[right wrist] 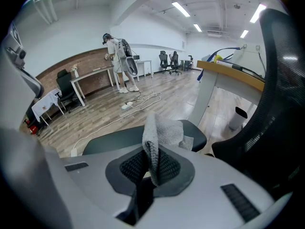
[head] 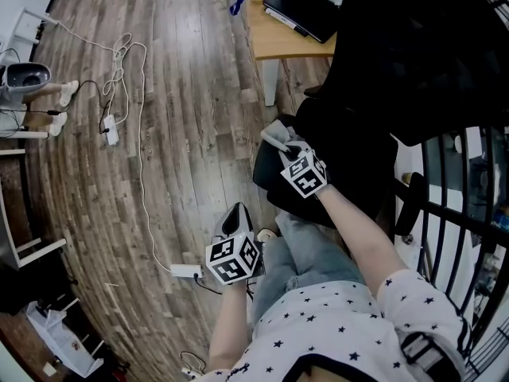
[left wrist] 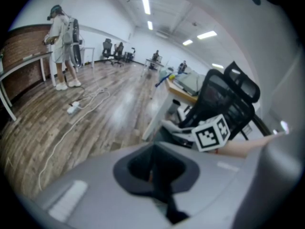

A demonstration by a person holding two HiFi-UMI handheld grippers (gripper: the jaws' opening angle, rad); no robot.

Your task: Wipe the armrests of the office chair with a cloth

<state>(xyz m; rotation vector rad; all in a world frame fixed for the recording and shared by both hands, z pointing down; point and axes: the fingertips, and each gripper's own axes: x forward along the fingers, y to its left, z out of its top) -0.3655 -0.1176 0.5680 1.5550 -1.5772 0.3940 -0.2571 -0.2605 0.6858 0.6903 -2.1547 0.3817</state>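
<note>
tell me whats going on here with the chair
A person holds a gripper in each hand. The right gripper has its jaws shut on a grey cloth, held over one armrest of the black office chair. The left gripper waits off to the side, jaws together and empty.

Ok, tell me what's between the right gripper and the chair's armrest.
Only the grey cloth. The right gripper is shut on it, and the cloth's free end reaches the black armrest. The right gripper view shows this best.
</note>
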